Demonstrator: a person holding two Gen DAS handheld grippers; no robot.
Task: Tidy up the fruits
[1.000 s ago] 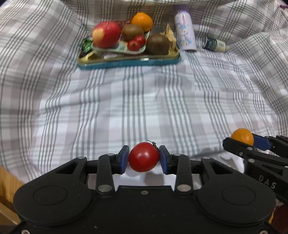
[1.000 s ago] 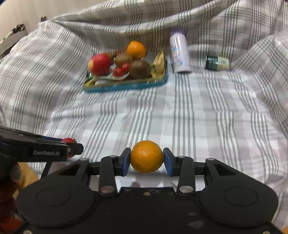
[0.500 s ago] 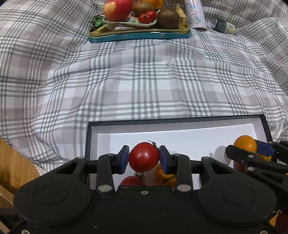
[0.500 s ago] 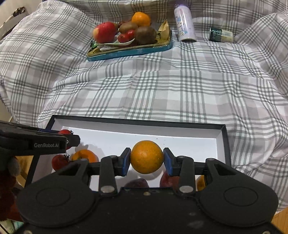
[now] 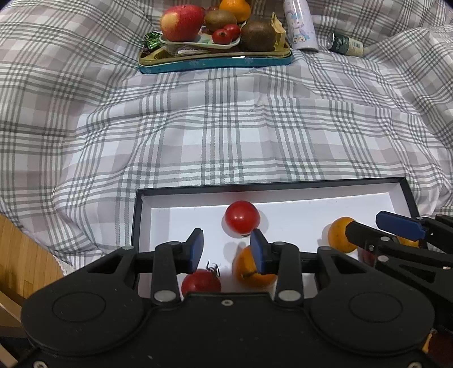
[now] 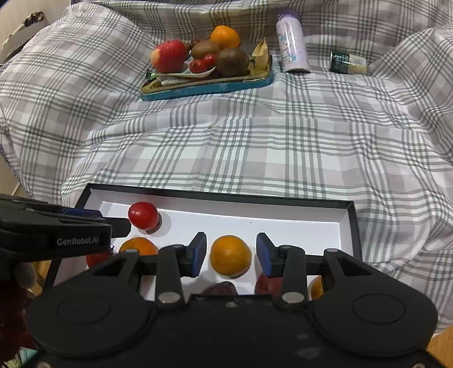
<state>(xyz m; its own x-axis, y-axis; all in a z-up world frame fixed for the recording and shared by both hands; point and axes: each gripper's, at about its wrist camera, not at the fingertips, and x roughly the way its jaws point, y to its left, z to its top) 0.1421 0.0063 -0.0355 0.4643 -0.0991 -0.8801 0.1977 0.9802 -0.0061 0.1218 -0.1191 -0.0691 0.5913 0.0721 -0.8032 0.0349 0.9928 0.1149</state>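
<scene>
A black box with a white floor (image 5: 269, 185) (image 6: 215, 195) lies on the plaid bedcover right in front of me. My left gripper (image 5: 226, 237) hangs over its left part, its jaws opening with nothing between them. A red tomato (image 5: 242, 216) (image 6: 143, 215) lies loose just beyond its fingertips. My right gripper (image 6: 230, 240) is open over the box's middle. An orange (image 6: 230, 254) (image 5: 338, 235) rests on the floor between its blue pads, with a gap on each side. Another tomato (image 5: 199, 283) and another orange (image 5: 249, 269) lie under the left gripper.
A teal tin tray (image 5: 215, 62) at the back holds an apple (image 5: 181, 22), kiwis, small tomatoes and an orange. A lilac bottle (image 5: 301, 25) and a small jar (image 5: 345, 44) lie to its right. Dark red fruit (image 6: 269, 283) sits near the box's front. A wooden edge (image 5: 22, 260) shows at the left.
Both grippers tipped down over the box and let go. The tomato left the left jaws and rolled toward the far wall. The orange now sits free between the right pads.
</scene>
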